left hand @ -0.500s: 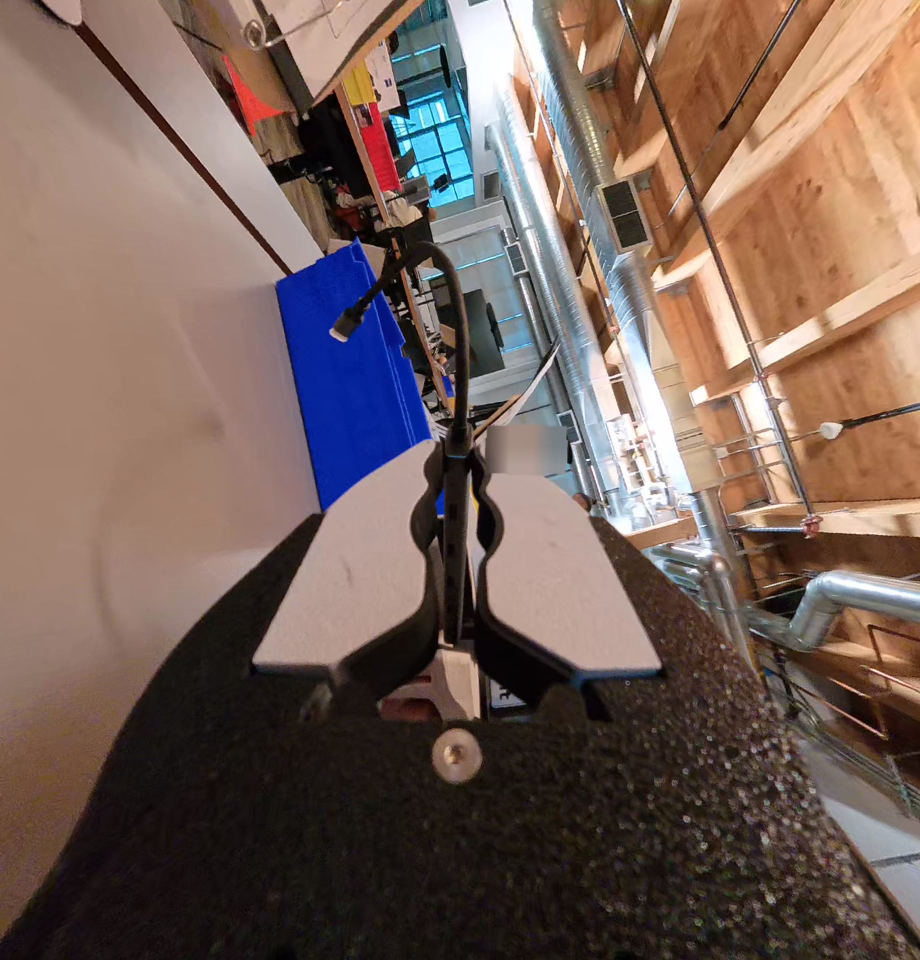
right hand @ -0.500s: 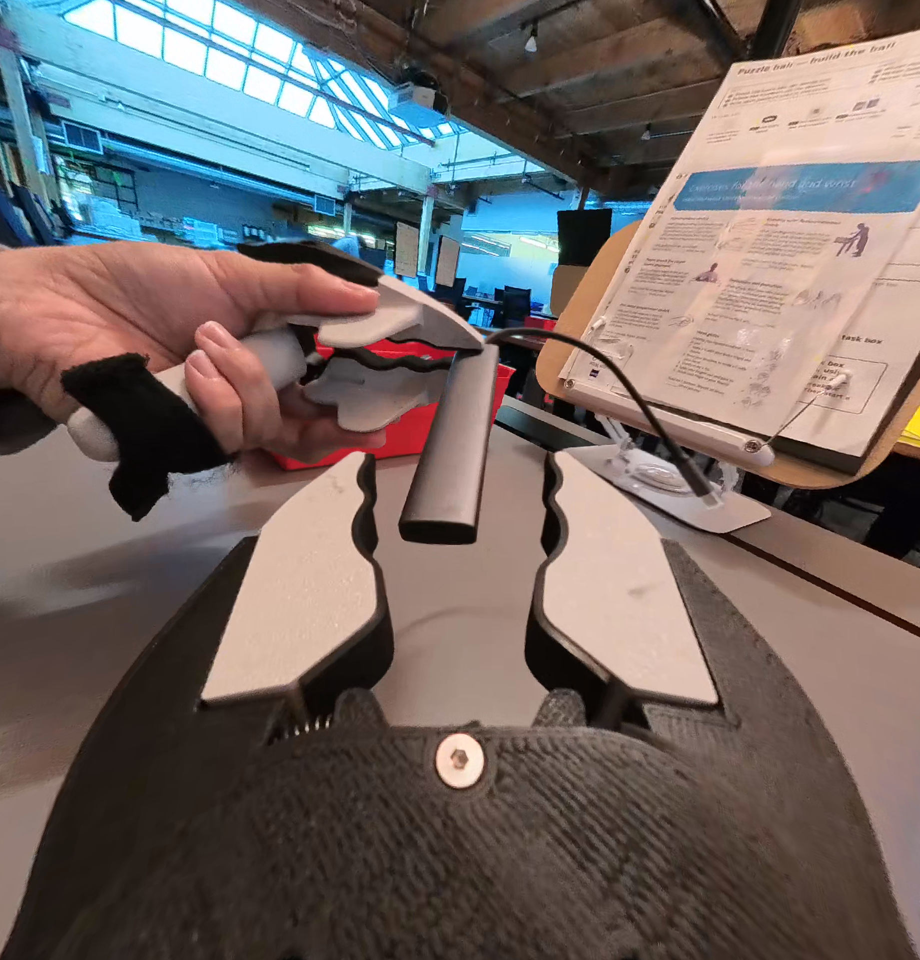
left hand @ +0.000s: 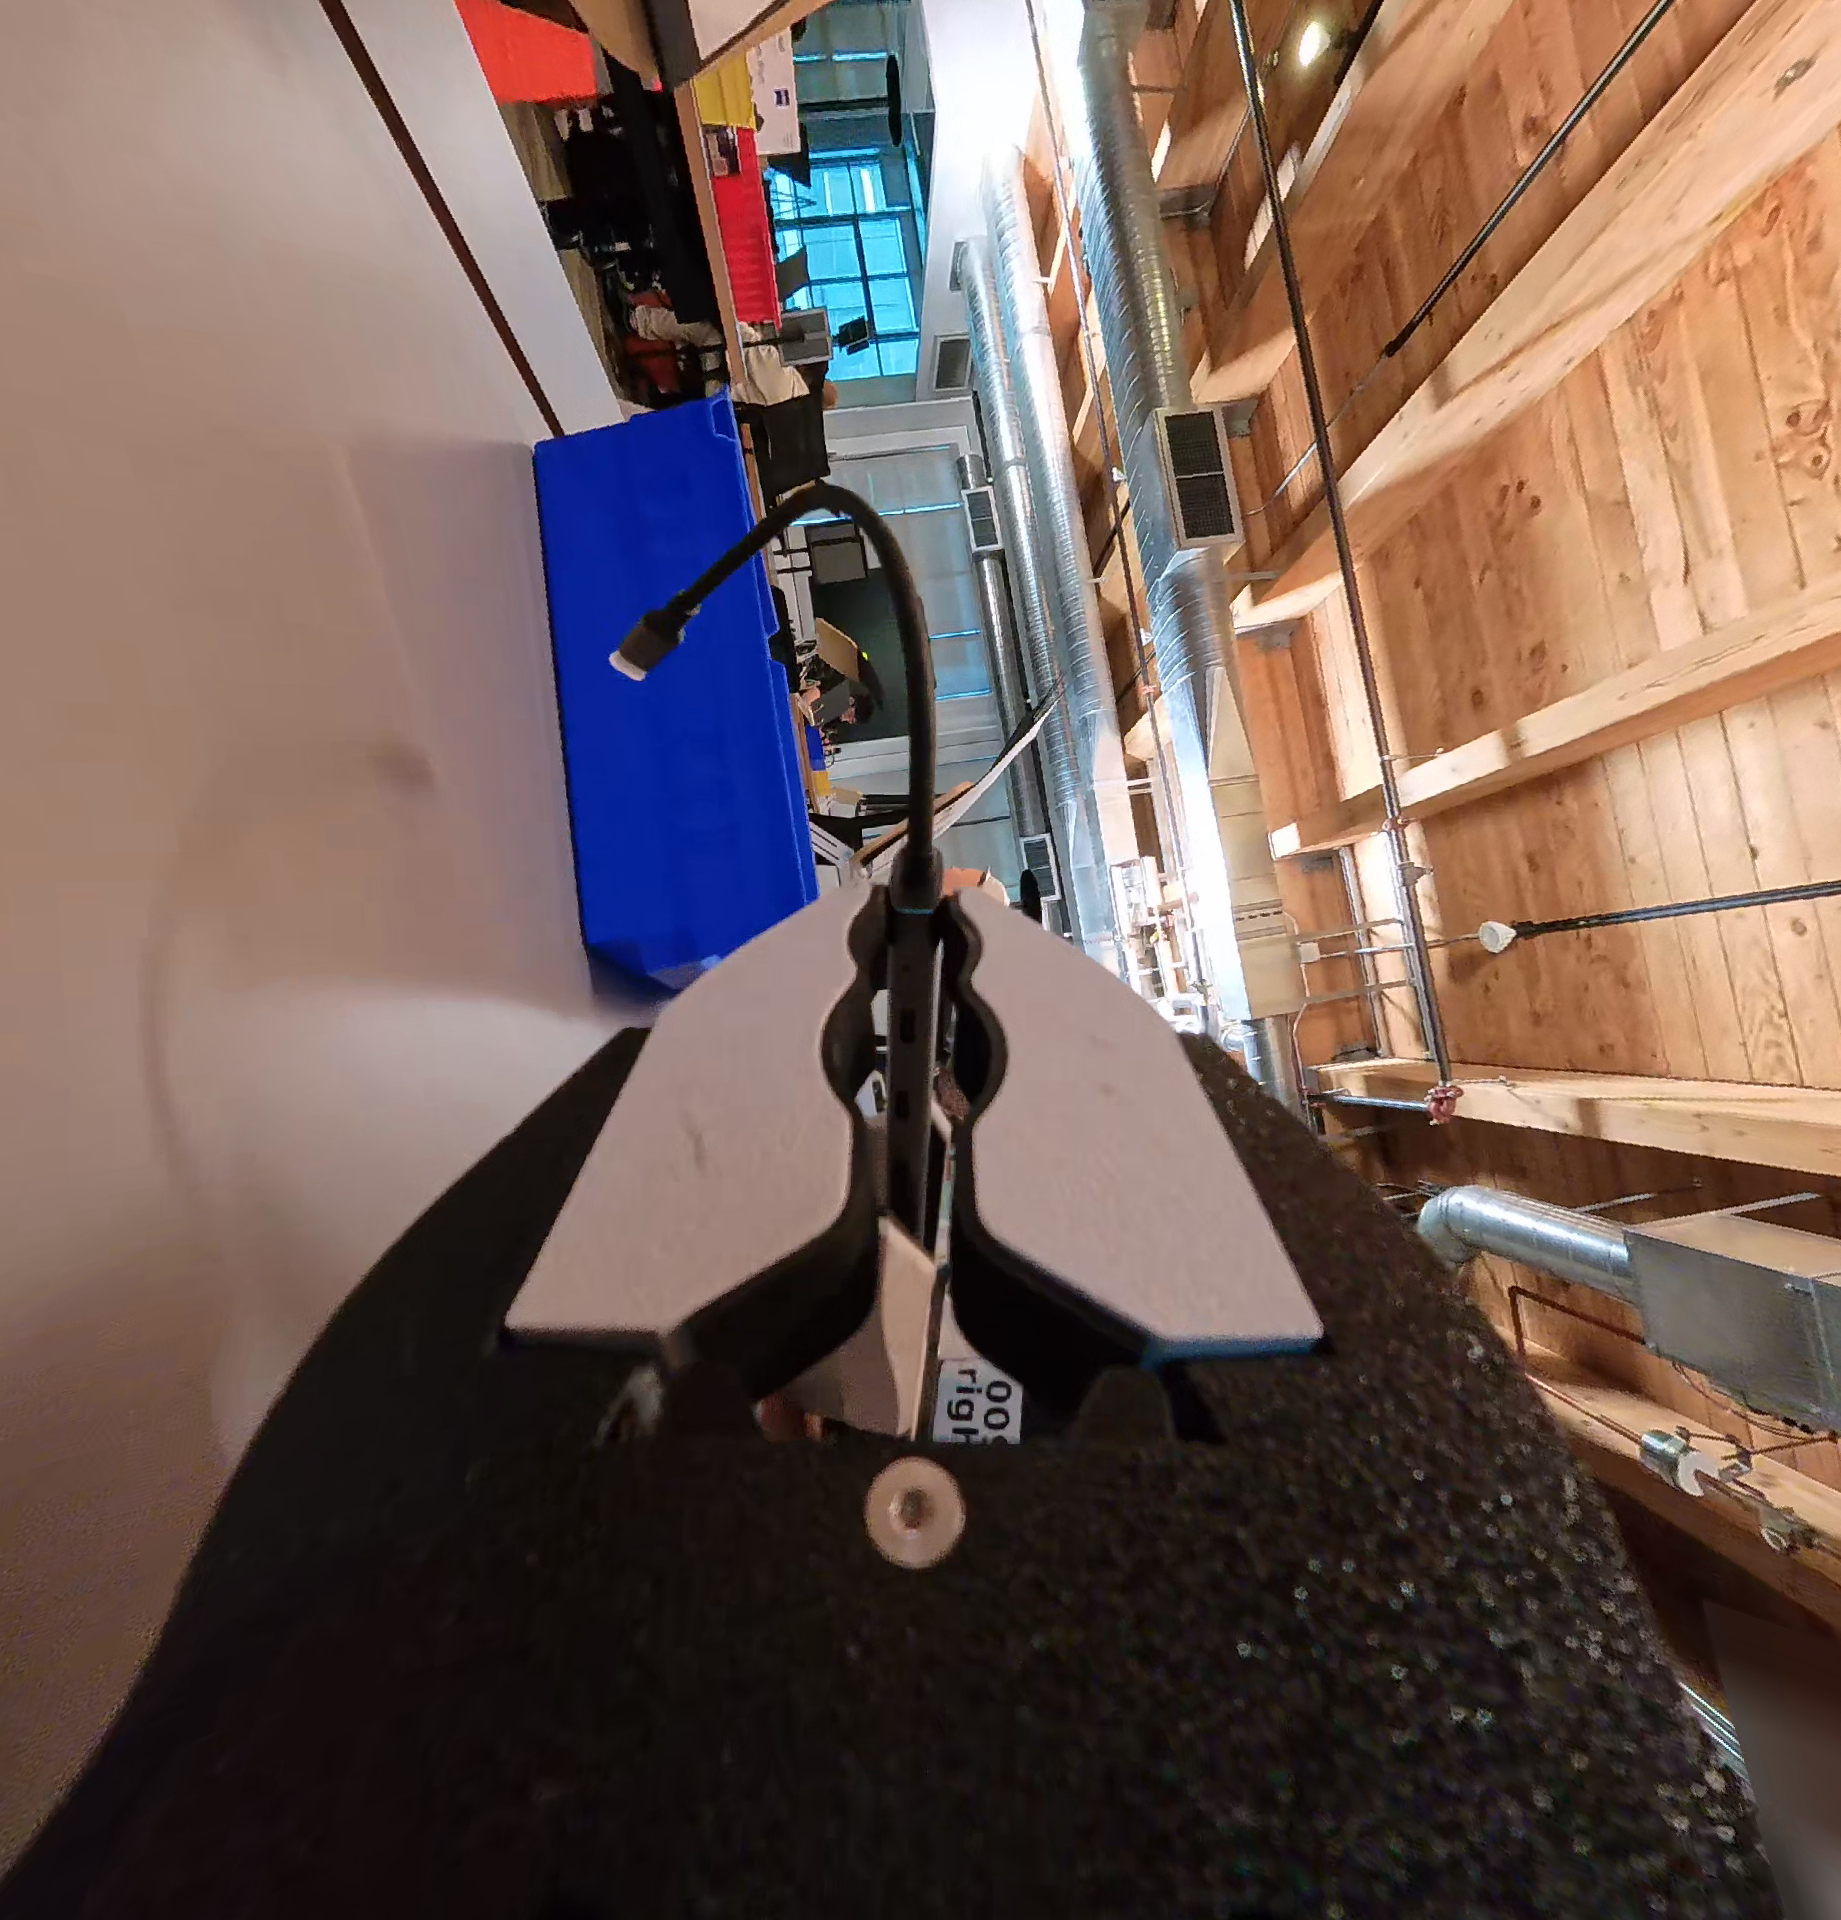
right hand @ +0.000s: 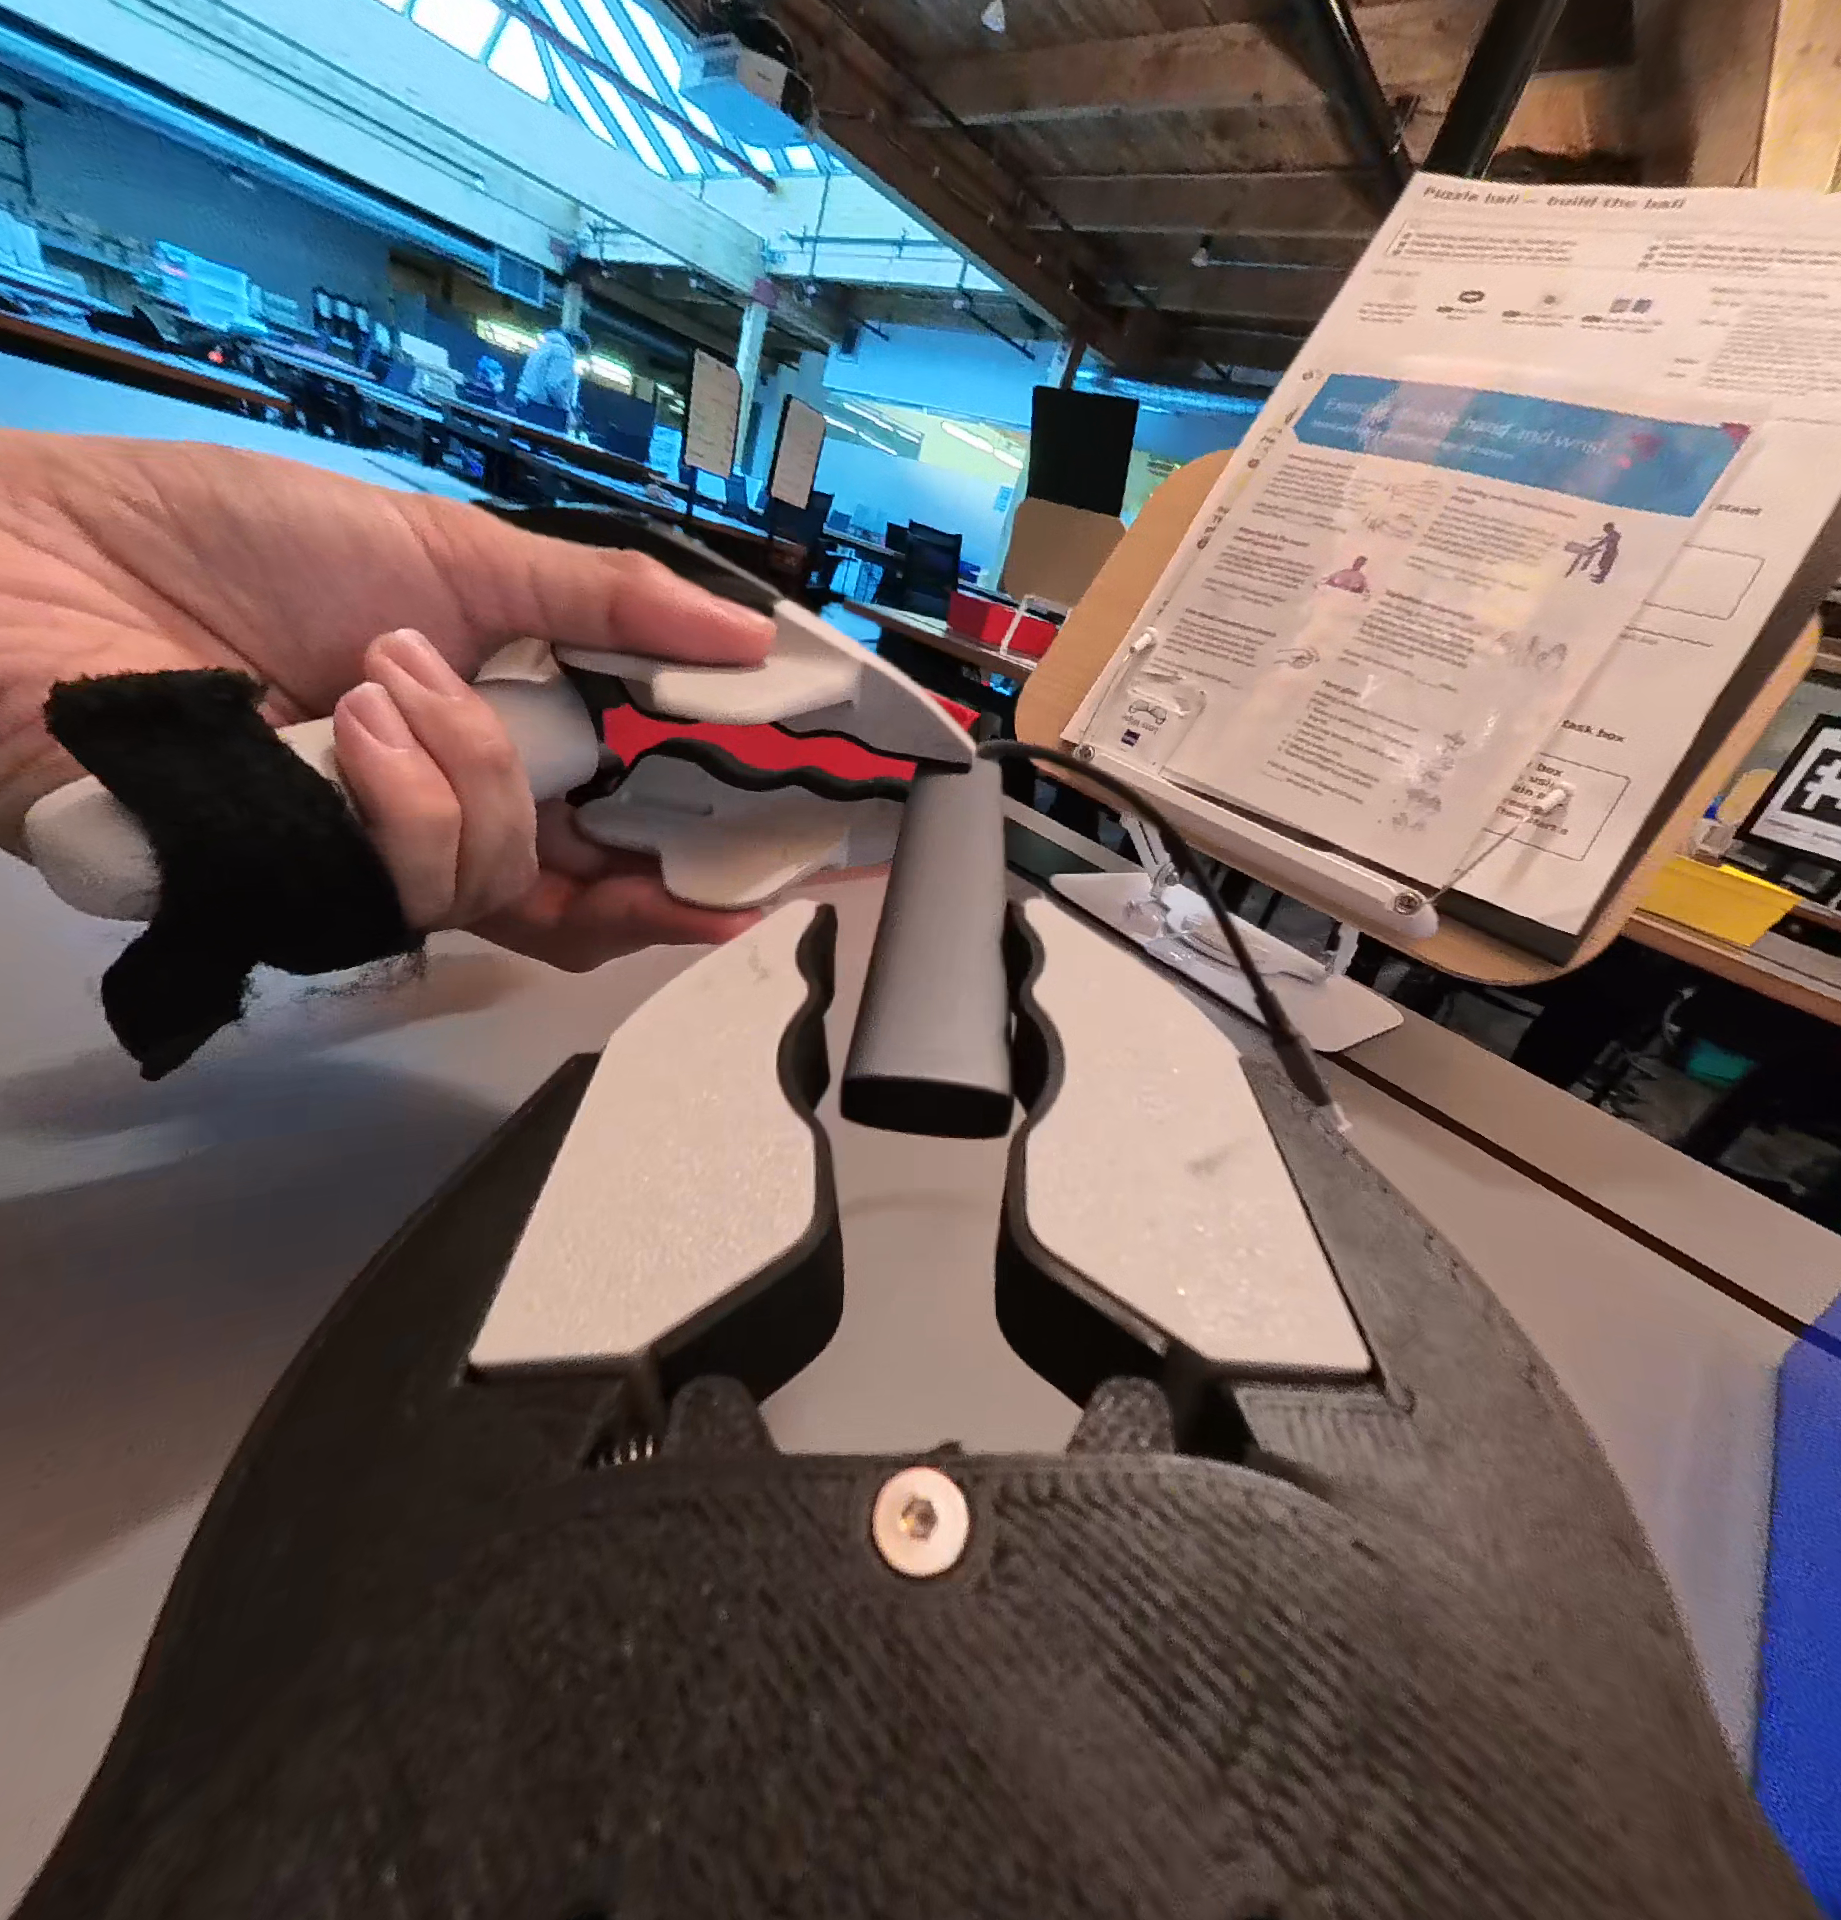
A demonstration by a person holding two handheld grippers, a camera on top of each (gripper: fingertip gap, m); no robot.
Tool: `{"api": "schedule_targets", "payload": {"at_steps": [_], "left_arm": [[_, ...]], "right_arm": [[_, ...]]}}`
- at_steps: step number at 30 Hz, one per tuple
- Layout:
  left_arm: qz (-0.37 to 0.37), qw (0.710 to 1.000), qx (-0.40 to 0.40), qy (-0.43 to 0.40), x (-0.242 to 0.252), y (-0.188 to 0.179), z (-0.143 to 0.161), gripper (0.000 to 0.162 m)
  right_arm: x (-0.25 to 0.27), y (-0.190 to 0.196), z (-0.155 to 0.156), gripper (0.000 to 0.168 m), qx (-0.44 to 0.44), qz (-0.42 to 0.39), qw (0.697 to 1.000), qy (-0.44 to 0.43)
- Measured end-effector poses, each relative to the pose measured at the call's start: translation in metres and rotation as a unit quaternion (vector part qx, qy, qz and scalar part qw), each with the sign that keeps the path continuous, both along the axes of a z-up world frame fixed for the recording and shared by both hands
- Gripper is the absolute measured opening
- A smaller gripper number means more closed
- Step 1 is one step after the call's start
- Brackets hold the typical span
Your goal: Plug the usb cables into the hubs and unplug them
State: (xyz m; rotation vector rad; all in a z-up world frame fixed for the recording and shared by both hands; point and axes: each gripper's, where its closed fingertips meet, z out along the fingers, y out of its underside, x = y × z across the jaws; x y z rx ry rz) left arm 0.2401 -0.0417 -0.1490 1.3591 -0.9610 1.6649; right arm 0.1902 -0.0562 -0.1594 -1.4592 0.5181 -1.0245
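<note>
Now the right gripper (right hand: 916, 997) has come forward around the slim dark-grey metal USB hub (right hand: 931, 966), which half a second ago hung clear ahead of its spread fingers. The free end of the hub sits between the two white-faced pads, the jaws standing apart and much narrower than before; whether either pad already touches the metal I cannot tell.

The left gripper (left hand: 911, 914), held in a person's hand (right hand: 303, 665) with a black fabric strap (right hand: 220, 852) over the knuckles, is clamped shut on the hub's far end, just as it was, keeping the bar tilted in the air above the pale grey table (right hand: 220, 1195). From that clamped end the hub's own short black cable (right hand: 1155, 831) arcs away, and its small plug (left hand: 646, 644) dangles free, touching nothing, in front of a blue plastic bin (left hand: 677, 748). A tilted white instruction sheet on a wooden stand (right hand: 1498, 582) sits behind, well apart from the work.

To my eye this is a handover or a two-handed steadying: once the right jaws close, the hub would be braced at both ends or passed across. No cable is plugged into any side port that I can see, so the plugging itself looks not yet begun.
</note>
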Motion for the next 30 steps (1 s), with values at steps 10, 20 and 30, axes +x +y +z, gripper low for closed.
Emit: {"api": "schedule_targets", "payload": {"at_steps": [10,20,30], "left_arm": [[0.013,0.997,0.064,-0.033,0.002,-0.002,-0.007,0.009],[0.084,0.899,0.253,-0.347,-0.002,0.032,0.037,0.013],[0.028,0.644,0.593,-0.483,-0.020,0.137,-0.008,0.021]], "right_arm": [[0.006,-0.006,-0.007,0.024,0.051,0.002,0.998,0.039],[0.010,-0.036,0.003,0.024,0.224,0.052,0.969,0.094],[0.017,-0.037,-0.001,0.024,0.194,-0.007,0.977,0.087]]}}
